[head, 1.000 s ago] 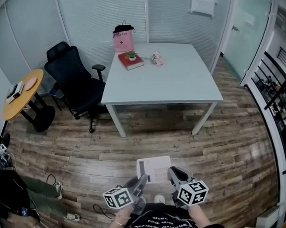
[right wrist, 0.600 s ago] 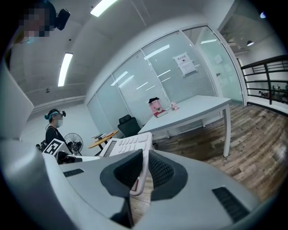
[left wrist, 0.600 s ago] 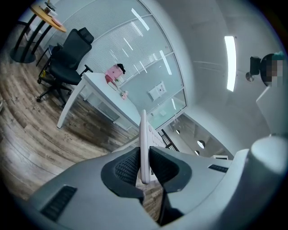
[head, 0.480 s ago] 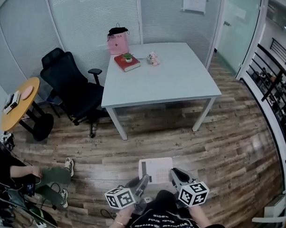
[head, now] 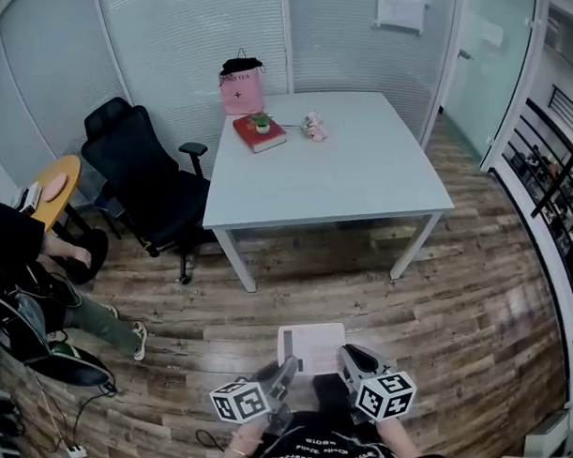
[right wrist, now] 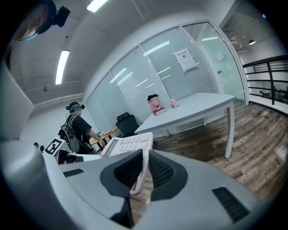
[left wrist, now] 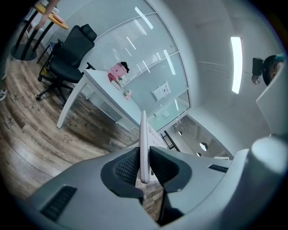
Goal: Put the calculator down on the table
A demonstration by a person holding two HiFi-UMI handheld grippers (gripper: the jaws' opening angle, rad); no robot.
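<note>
Left tool (head: 285, 368): clenched on the left edge of the calculator (head: 311, 344), one pad on each face, so the thin slab cannot swing.
Right tool (head: 349, 354): clenched on the opposite edge, keys facing up beside its upper pad.
Calculator: bridges the gap between the two tools, roughly level and keys up, carried in the air over the wooden floor (head: 471, 305). The two-sided hold appears meant to keep it flat for laying down.
Surface (head: 345, 174): straight ahead of both tools and well apart from them. Its near half is bare, which looks like ample room for the calculator.
Office chair (head: 143, 171): ahead and off to the left tool's side, just beside the surface and out of the direct line.
Red book (head: 260, 131) and pink bag (head: 242, 82): at the surface's far corner, farthest from the tools, so unlikely to crowd the landing spot.
Step in hand: by appearances the carry toward the surface. The put-down has not yet begun.
</note>
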